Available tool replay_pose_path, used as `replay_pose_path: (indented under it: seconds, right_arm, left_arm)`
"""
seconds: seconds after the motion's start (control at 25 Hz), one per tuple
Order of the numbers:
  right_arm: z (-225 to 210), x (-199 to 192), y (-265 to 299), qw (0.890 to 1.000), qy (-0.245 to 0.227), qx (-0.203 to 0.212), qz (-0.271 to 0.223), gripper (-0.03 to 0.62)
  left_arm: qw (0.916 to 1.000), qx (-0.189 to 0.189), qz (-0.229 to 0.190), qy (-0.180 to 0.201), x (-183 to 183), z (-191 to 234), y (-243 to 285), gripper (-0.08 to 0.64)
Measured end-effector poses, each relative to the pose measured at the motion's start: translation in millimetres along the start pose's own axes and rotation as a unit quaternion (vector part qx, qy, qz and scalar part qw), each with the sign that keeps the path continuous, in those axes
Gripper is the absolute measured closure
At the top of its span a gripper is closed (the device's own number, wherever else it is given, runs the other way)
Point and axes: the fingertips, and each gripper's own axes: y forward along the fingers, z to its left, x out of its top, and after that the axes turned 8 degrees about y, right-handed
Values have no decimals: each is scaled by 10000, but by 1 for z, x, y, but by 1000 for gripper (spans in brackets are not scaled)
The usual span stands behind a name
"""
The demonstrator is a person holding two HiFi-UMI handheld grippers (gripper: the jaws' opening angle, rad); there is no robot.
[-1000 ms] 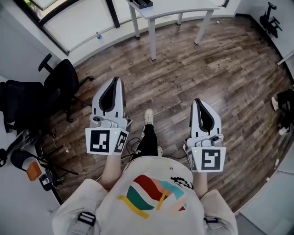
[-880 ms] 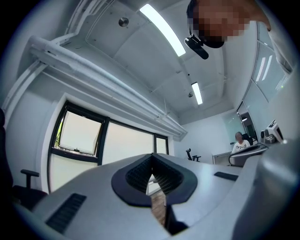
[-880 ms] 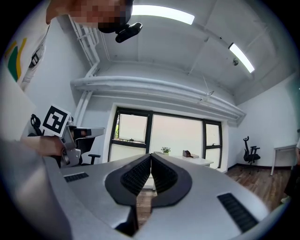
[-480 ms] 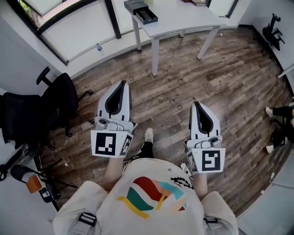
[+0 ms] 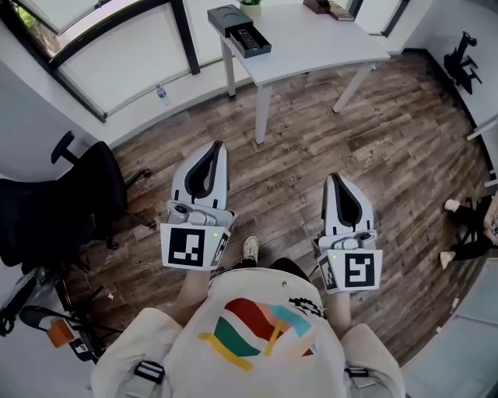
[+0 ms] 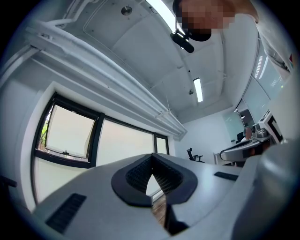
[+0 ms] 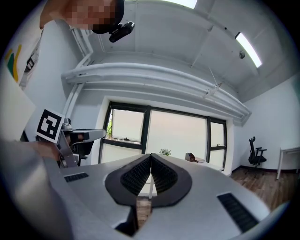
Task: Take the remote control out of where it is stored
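Wood-plank floor (image 5: 373,132) fills most of the head view, and the person stands on it well apart from the white surface (image 5: 311,39) at the top of the picture. A black office chair (image 5: 70,194) sits off to the person's left.

Near the surface's left end stands a black storage box (image 5: 226,15), with its drawer tray (image 5: 261,48) pulled out toward the room. A dark, slim thing lying in that tray looks like the remote control (image 5: 247,36), though it is too small to be sure.

The left claw (image 5: 214,148) and the right claw (image 5: 335,179) are both held out over the floor. Each is closed, pads together, with nothing between them.

By my reading, the task has barely begun. The remote lies in its tray untouched, so the approach, the grasp and the lift-out are all left to do.
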Motion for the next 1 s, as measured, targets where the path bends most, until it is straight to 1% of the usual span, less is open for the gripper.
replay_pose_path:
  seconds: [0.2,0.44,0.6,0.76,1.0]
  right_arm:
    - [-6,-1,29,10000,-22,25,47,591]
    - [-33,-5,70,9999,17,168,6,591]
    - [-56,-6,112,9994,25,334,-57,590]
    - [-87,-1,159,9987,-34,482,-151,591]
    - [-138,15,210,9980,-180,574,-207,589]
  left_arm:
    - [9996,-103,214,-140,-23,9,34,552]
    - [9993,-139,329,-107,-40,6,77,552]
    - [9994,-28,354,-16,-48,15,113,552]
    - [9993,128,348,18,-57,29,163,552]
    - [9993,274,225,82,-52,37,239,552]
